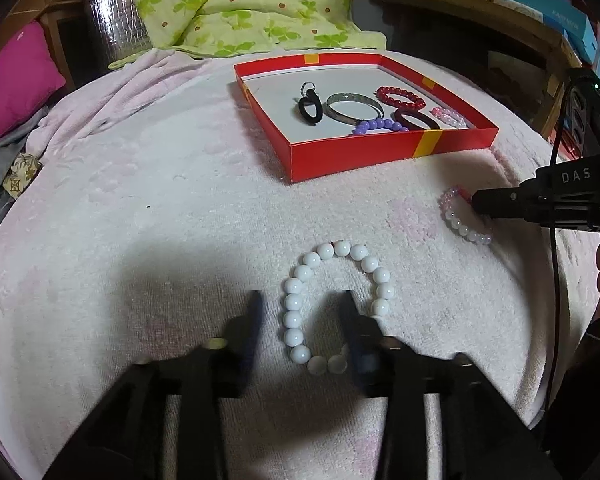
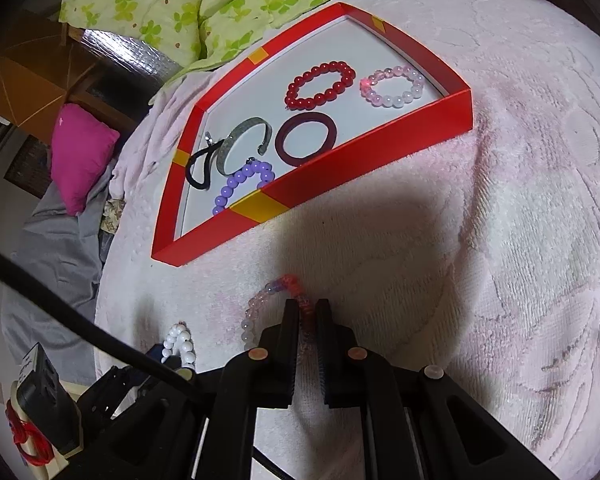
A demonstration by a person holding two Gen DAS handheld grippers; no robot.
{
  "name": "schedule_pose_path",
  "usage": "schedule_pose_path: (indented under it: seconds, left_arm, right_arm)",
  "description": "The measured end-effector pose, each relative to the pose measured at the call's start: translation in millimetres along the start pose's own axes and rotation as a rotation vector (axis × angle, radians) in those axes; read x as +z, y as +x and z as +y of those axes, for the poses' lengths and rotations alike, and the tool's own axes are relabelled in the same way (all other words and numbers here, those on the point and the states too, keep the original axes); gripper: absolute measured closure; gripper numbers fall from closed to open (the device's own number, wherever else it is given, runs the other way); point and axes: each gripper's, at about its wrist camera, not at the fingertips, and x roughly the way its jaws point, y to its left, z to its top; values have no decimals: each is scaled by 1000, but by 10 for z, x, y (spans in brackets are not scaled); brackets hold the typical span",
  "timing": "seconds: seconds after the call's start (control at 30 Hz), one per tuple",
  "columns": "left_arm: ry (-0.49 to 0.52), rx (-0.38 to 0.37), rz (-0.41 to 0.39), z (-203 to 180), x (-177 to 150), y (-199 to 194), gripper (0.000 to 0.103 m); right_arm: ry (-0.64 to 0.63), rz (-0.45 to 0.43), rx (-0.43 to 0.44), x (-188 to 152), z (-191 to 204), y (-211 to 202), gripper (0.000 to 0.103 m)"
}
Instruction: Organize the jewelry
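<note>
On the pink towel (image 1: 140, 208) covering the table, two bracelets lie outside the red box (image 1: 364, 152), evidently awaiting transfer.

Item 1: white bead bracelet (image 1: 336, 304), one, at 6 o'clock in the left wrist view. The left hand-held gripper (image 1: 302, 320) stands spread, one finger outside the loop and one inside it, straddling the loop's left side without pressing; likely poised to pinch that strand.

Item 2: pink-and-white bead bracelet (image 2: 276, 304), one, at 3 o'clock in the left wrist view. The right hand-held gripper (image 2: 306, 320) is pressed together, pinching its red-tinted section, probably so the loop can be lifted.

Item 3: box at 12 o'clock, serving as the collecting tray. Contents, six pieces: red bead bracelet (image 2: 320, 85), one; pale pink bead bracelet (image 2: 394, 86), one; dark maroon bangle (image 2: 306, 138), one; silver cuff (image 2: 242, 142), one; purple bead bracelet (image 2: 244, 182), one; black hair tie (image 2: 200, 170), one, with a small metal ring.
</note>
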Motion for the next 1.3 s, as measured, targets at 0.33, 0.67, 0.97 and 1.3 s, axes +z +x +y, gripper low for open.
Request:
schedule_pose_path:
  seconds: [0.33, 0.67, 0.97, 1.3]
  left_arm:
    - [2, -21, -5, -61, -47, 52, 20]
    - [-101, -71, -4, 40, -34, 20, 16]
    - [-54, -162, 10, -151, -60, -47, 16]
    - [70, -69, -6, -318, -147, 24, 13]
  right_arm:
    - [-64, -18, -8, -31, 50, 14, 92]
    - [-113, -41, -4, -83, 62, 4, 91]
    - [-106, -38, 11, -79, 29, 1, 91]
    - [-125, -43, 2, -93, 42, 0, 91]
